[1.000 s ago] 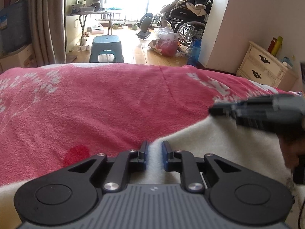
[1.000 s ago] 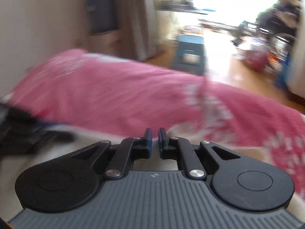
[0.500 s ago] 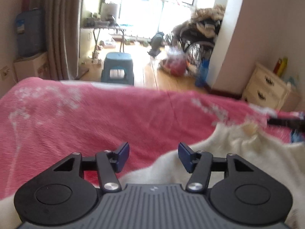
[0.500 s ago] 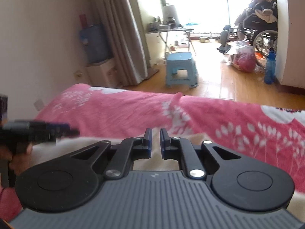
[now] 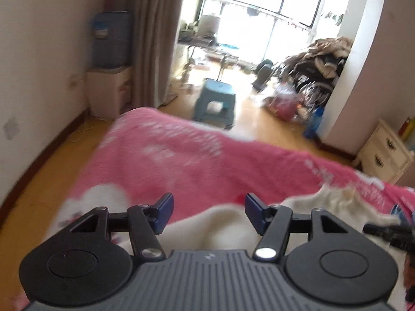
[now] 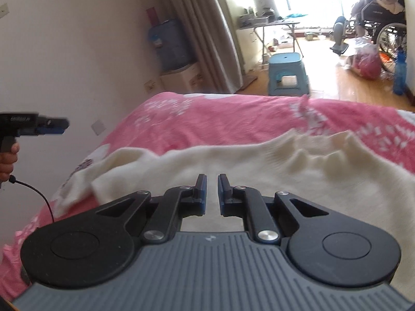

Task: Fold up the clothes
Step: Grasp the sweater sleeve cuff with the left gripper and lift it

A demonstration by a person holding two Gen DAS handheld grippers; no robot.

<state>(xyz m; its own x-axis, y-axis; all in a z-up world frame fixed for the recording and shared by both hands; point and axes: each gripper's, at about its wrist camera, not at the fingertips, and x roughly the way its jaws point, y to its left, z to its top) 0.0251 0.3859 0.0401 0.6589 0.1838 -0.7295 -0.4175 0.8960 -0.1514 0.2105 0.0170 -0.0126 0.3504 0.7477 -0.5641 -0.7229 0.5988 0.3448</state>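
Now the cream garment [image 6: 259, 165] lies rumpled across the pink bedspread [image 6: 220, 119], filling the lower middle of the right view. My left gripper [image 5: 207, 211], pinched on its edge a second ago, has let go and stands wide, empty. My right gripper [image 6: 209, 191] stays nearly closed; whether it pinches cloth, I cannot tell. Probably one fold just landed.
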